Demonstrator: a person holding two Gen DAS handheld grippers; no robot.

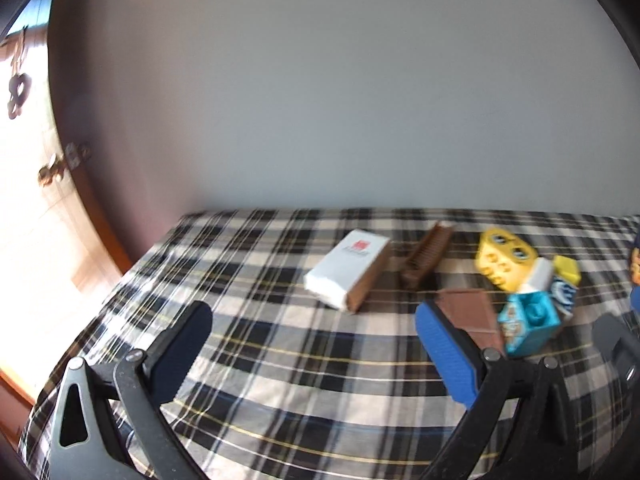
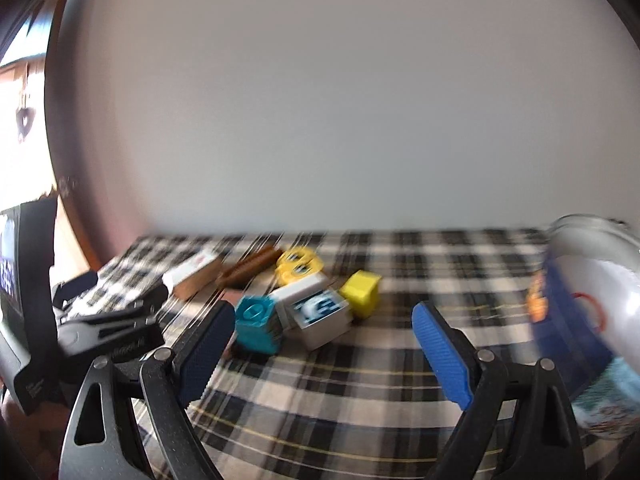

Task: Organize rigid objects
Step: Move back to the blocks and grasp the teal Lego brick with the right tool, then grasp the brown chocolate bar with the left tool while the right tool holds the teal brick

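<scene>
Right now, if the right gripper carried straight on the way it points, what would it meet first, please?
Probably the plaid tablecloth itself: the open right gripper tilts downward and nothing lies between its fingers. The white block and the teal block sit just left of that line, though motion blur makes depth uncertain.

Left tool [image 1: 314, 344], right tool [image 2: 324, 348]: black linkage arms, blue ribbed pads, silver rivets.

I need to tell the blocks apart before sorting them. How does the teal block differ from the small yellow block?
The teal block is teal with a printed side; the small yellow block is plain yellow. The teal block lies nearer the camera, at the left end of the cluster; the yellow block lies farther back, at the right end. Both are small toy blocks on the plaid cloth.
</scene>
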